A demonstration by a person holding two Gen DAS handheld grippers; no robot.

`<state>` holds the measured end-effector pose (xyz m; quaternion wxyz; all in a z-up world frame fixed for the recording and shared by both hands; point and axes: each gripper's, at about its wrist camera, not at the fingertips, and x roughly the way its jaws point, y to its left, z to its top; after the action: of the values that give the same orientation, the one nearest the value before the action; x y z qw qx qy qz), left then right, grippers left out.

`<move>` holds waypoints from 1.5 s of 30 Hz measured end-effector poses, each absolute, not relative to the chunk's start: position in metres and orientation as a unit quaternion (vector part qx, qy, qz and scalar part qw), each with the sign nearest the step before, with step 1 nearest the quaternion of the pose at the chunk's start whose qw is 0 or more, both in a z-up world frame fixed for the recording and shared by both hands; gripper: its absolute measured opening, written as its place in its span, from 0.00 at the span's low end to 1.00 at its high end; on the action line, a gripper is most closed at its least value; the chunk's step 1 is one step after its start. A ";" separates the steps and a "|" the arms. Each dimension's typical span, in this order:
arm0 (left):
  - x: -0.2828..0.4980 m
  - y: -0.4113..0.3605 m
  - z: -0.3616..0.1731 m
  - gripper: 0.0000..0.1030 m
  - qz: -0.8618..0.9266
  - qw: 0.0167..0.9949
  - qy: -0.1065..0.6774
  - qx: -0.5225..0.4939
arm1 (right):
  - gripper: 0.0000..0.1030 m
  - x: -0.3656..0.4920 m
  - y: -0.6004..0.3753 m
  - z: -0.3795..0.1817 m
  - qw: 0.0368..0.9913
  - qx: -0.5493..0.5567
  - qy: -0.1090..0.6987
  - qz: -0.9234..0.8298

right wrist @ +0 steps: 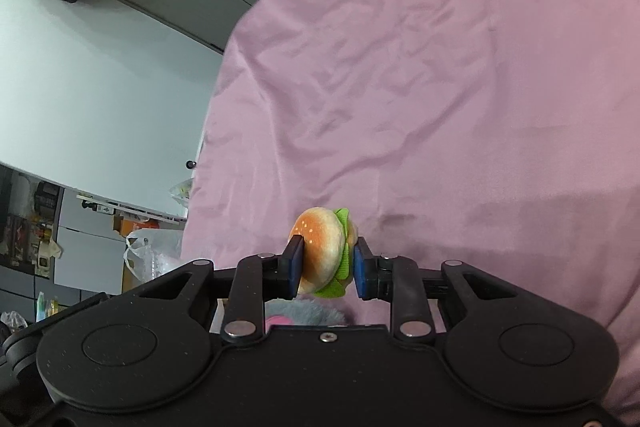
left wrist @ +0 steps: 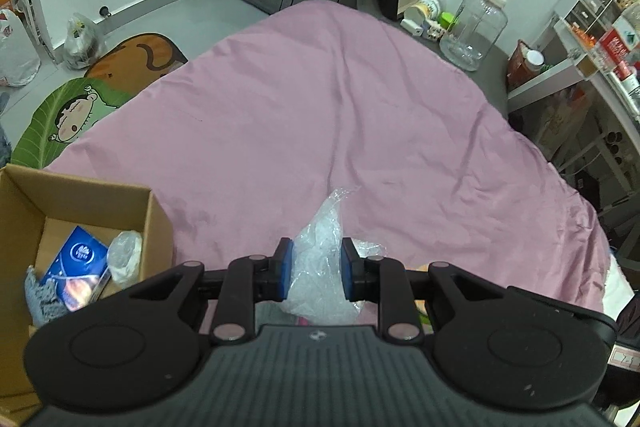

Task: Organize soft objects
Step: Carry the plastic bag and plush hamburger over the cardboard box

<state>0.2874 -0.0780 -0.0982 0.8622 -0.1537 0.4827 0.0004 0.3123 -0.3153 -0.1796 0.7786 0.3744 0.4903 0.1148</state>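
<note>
I have my left gripper (left wrist: pixel 317 269) clamped on a crumpled clear plastic bag (left wrist: pixel 320 267), lifted above the pink sheet (left wrist: pixel 340 115), right of the cardboard box (left wrist: pixel 80 203). My right gripper (right wrist: pixel 327 263) pinches a plush hamburger (right wrist: pixel 325 251) between its pads, above the same sheet.

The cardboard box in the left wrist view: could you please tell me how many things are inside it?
3 show in the cardboard box: a blue packet, a clear plastic wad beside it, and grey knitted fabric nearest the camera. The claw may hide more.
</note>
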 end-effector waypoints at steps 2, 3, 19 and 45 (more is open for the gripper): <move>0.281 -0.077 -0.094 0.23 -0.001 0.864 0.479 -0.156 | 0.25 0.308 -0.314 -0.172 0.784 0.371 0.484 0.116; 0.277 -0.076 -0.092 0.23 -0.001 0.864 0.478 -0.157 | 0.25 0.305 -0.315 -0.168 0.787 0.370 0.480 0.116; 0.222 -0.048 -0.064 0.23 0.016 0.876 0.452 -0.166 | 0.25 0.259 -0.315 -0.130 0.814 0.356 0.444 0.118; 0.151 -0.006 -0.034 0.23 0.046 0.892 0.410 -0.185 | 0.25 0.206 -0.280 -0.082 0.841 0.309 0.420 0.146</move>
<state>0.1506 -0.0057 -0.0338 0.8921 -0.1850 0.4096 0.0457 0.2056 -0.2800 -0.0820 0.8408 0.3086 0.4200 0.1462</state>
